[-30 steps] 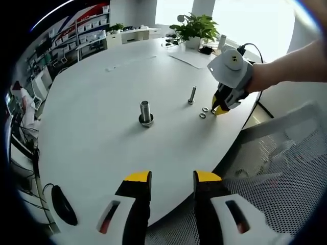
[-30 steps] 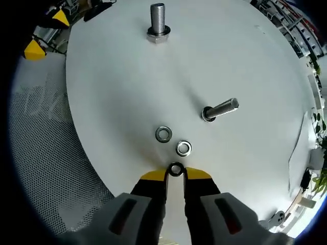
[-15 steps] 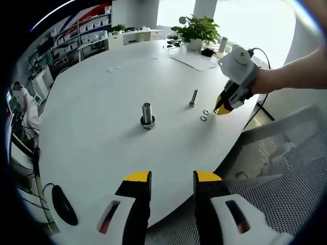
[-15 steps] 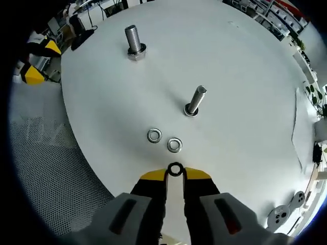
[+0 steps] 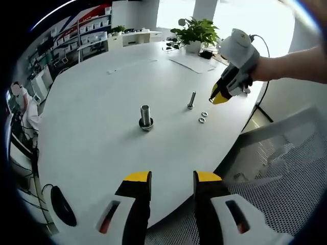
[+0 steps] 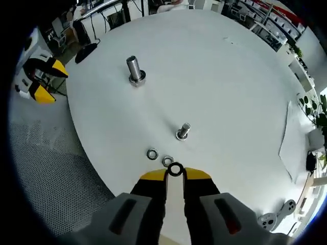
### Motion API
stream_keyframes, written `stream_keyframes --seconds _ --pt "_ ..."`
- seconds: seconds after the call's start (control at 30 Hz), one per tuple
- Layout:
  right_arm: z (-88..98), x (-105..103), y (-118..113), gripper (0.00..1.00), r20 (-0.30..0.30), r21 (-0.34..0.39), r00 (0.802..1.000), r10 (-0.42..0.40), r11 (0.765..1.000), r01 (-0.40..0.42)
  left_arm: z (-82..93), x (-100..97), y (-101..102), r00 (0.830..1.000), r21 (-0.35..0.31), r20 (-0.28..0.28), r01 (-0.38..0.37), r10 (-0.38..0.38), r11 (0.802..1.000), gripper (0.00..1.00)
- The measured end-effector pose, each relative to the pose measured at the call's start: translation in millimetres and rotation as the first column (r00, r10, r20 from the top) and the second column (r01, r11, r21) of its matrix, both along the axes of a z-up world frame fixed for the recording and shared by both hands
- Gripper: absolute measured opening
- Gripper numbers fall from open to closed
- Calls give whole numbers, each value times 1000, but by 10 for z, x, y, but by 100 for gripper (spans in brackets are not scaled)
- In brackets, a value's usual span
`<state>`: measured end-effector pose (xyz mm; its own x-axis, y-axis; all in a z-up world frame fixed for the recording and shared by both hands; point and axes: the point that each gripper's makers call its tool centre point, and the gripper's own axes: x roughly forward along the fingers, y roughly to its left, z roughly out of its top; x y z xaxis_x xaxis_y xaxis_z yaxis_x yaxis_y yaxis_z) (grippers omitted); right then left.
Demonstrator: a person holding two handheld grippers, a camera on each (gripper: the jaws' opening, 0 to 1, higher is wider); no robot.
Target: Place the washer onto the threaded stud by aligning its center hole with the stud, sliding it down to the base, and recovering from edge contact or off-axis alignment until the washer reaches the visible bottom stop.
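Note:
My right gripper (image 6: 175,173) is shut on a small metal washer (image 6: 175,169), pinched edge-on between its yellow tips, high above the white table (image 6: 225,87). Below it stands a slim threaded stud (image 6: 183,131), with two loose washers (image 6: 152,153) (image 6: 167,162) beside it. A thicker bolt (image 6: 134,68) stands farther off. In the left gripper view, the right gripper (image 5: 218,97) hovers above the slim stud (image 5: 191,99) and the loose washers (image 5: 202,120); the thick bolt (image 5: 145,116) is mid-table. My left gripper (image 5: 171,177) is open with nothing between its jaws, near the table's front edge.
A potted plant (image 5: 194,29) and papers (image 5: 193,60) lie at the far side of the table. A mesh chair (image 5: 276,153) stands off the right edge. A black mouse (image 5: 62,205) lies at the near left. Shelving lines the far wall.
My right gripper has risen with the washer and moved over the slim stud. The table things look smaller in its view. My left gripper has stayed put.

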<state>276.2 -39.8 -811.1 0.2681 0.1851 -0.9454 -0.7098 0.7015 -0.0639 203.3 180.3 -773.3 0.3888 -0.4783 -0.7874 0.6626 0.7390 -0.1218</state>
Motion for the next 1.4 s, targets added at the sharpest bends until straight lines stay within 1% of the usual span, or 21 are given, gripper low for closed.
stream_keyframes --seconds 0.27,0.37,0.47,0.57,0.73,0.8,0.9,1.07,1.3,1.4 --pt "180 35 -10 13 17 15 1000 -11 1000 11 9 0 -7 1000 3 3 8 -8 1000 31" --pt "264 98 7 13 32 25 999 -14 1000 13 18 1 -10 1000 -1 7 8 -8 1000 31" --pt "344 194 60 13 53 36 999 -12 999 10 -1 -12 -4 1000 10 4 15 -15 1000 31" --pt "377 255 111 13 70 32 998 7 999 -9 15 -8 -12 1000 4 8 14 -14 1000 31" --pt "348 319 175 13 76 21 996 38 999 -40 9 -8 -12 1000 3 5 15 -15 1000 31" --pt "335 320 199 13 70 19 997 46 999 -47 9 -9 -17 1000 4 7 18 -18 1000 31" --pt "292 336 219 13 66 -1 995 74 997 -74 11 -11 -19 1000 4 5 18 -18 1000 31" --pt "247 400 267 13 65 2 994 83 997 -83 15 4 -4 1000 4 7 10 -10 1000 31" --pt "199 439 290 13 52 -2 994 101 995 -101 19 16 10 1000 8 17 8 -9 1000 31" --pt "197 440 296 13 50 -7 992 115 993 -115 9 13 10 1000 9 12 7 -7 1000 31"
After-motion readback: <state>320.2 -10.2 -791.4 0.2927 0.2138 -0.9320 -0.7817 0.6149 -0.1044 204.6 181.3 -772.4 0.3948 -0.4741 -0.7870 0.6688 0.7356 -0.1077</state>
